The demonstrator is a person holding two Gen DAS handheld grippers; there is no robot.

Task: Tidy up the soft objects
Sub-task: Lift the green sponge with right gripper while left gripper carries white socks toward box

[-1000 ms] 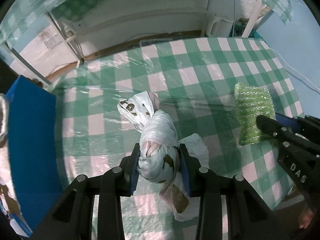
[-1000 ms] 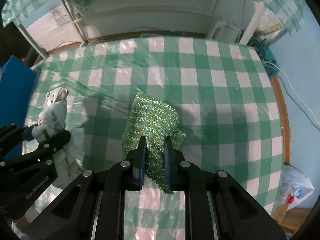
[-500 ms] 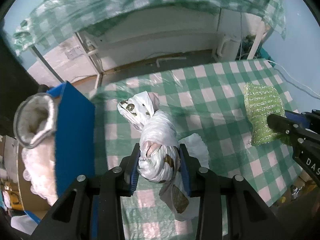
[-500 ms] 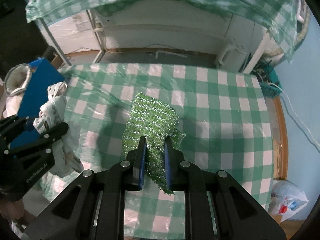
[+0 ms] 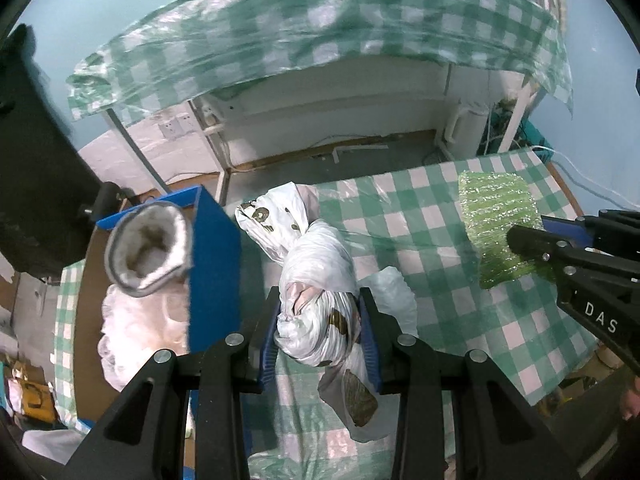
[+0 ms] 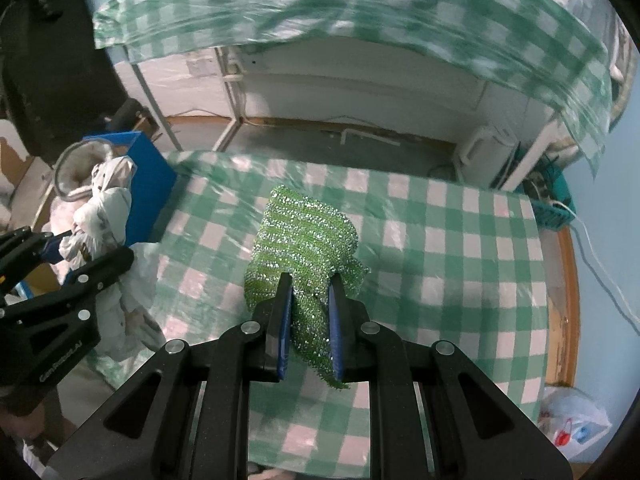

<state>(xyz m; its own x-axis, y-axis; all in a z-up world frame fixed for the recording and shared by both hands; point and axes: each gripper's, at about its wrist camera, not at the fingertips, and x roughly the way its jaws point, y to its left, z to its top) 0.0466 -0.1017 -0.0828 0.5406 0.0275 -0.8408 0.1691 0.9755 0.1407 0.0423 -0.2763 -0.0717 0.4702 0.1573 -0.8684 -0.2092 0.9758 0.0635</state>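
My left gripper (image 5: 320,306) is shut on a knotted white plastic bag (image 5: 316,280) with brown prints, held high above the checked table (image 5: 420,216), just right of a blue bin (image 5: 214,264). The bag also shows in the right wrist view (image 6: 106,216). My right gripper (image 6: 310,292) is shut on a sparkly green scouring cloth (image 6: 306,236), lifted above the table; the cloth also shows in the left wrist view (image 5: 498,220). The bin holds a grey fleece-lined sock (image 5: 148,248) and white fluffy material (image 5: 136,332).
The green-and-white checked table (image 6: 440,248) has a plastic cover. A second checked-cloth table (image 5: 320,24) stands behind, with a white kettle (image 6: 482,152) under it. A plastic bag (image 6: 576,428) lies on the floor at lower right. A dark object (image 5: 36,168) stands left.
Both grippers have risen well above the table with their loads. The left one has moved toward the blue bin, which now shows its sock and fluffy contents.
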